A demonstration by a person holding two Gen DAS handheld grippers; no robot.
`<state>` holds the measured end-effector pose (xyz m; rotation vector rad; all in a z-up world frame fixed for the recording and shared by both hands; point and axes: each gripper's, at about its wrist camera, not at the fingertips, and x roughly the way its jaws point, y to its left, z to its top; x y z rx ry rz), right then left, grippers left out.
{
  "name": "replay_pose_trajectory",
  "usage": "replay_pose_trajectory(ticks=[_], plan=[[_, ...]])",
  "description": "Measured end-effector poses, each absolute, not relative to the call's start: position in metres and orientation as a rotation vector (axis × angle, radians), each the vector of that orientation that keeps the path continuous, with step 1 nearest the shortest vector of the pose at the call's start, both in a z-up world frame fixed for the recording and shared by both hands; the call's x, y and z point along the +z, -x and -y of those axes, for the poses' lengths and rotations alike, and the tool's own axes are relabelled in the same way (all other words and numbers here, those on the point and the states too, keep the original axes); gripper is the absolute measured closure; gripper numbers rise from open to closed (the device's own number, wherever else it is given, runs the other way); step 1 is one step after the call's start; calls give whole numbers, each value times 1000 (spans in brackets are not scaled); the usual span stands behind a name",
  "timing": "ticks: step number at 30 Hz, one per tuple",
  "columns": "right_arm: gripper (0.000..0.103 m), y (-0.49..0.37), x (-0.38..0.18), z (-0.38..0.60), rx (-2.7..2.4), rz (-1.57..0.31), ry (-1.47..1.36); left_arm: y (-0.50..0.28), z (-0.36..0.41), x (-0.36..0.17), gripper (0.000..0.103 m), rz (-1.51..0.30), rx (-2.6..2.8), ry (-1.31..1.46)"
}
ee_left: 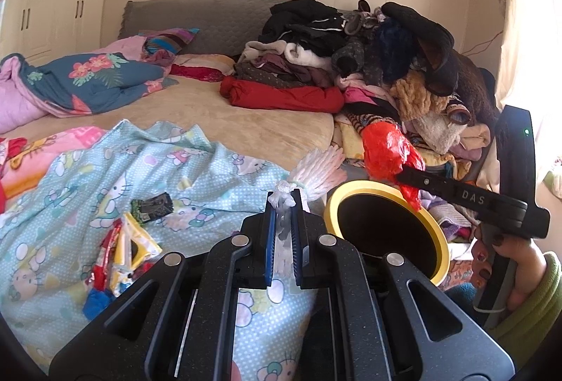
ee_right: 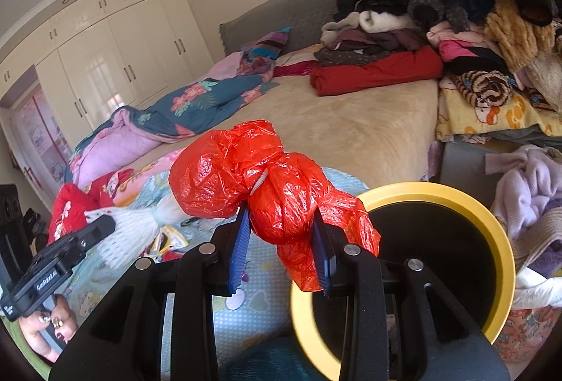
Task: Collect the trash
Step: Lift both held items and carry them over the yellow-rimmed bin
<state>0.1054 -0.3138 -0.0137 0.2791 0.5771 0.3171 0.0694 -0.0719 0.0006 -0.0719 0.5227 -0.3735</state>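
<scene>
Both grippers loaded, bin right there

Your right gripper (ee_right: 281,251) is pinching the crumpled red plastic bag (ee_right: 267,184) across its middle, long axis running lower right to upper left in the right wrist view, and it's the nearer one: the yellow-rimmed trash bin (ee_right: 505,261) opens just beside it, lower right. Your left gripper (ee_left: 283,223) has its fingers pressed together on one white foam fruit net (ee_left: 316,170), the bin's rim just to its right in the left wrist view. Left on the Hello Kitty sheet (ee_left: 87,177): about three snack wrappers (ee_left: 123,251) and one dark packet (ee_left: 152,205). Farther back, one clothes pile (ee_left: 368,57).
</scene>
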Motion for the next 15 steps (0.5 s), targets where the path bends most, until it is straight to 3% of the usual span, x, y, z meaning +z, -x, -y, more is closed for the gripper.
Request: replay_pose_trajectory(ticks=[15], plan=[[72, -108, -24, 358, 202, -578, -325, -73, 119, -13, 99, -553, -465, 25]])
